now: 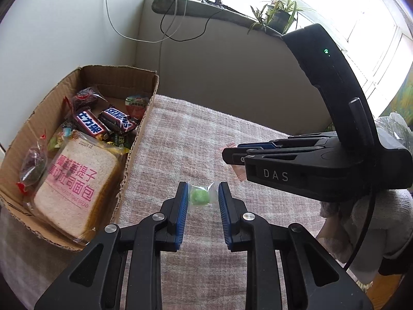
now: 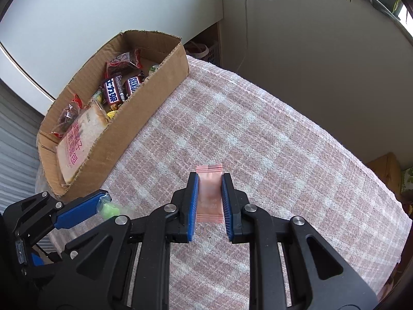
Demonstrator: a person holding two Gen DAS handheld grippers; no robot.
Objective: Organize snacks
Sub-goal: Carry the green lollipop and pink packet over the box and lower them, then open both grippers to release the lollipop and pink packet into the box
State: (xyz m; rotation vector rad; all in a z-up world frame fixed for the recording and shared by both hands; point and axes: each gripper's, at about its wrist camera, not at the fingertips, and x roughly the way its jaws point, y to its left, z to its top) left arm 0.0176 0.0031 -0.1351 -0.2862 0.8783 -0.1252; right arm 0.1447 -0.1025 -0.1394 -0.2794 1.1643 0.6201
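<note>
L gripper (image 1: 200, 197) clamped on green candy (image 1: 198, 198) | R gripper (image 2: 209, 196) clamped on pink sachet (image 2: 209, 193)

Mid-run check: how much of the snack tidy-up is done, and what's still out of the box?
Done: cardboard box already holds the bread pack, chocolate bars and more.
In hand: left hand-held gripper grips a green candy; right hand-held gripper grips a pink sachet.
Left: dropping both in.

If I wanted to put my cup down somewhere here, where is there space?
The checked cloth lies bare from the cardboard box across to its far edge by the wall. The box itself is crowded: bread pack, chocolate bars, small packets.
</note>
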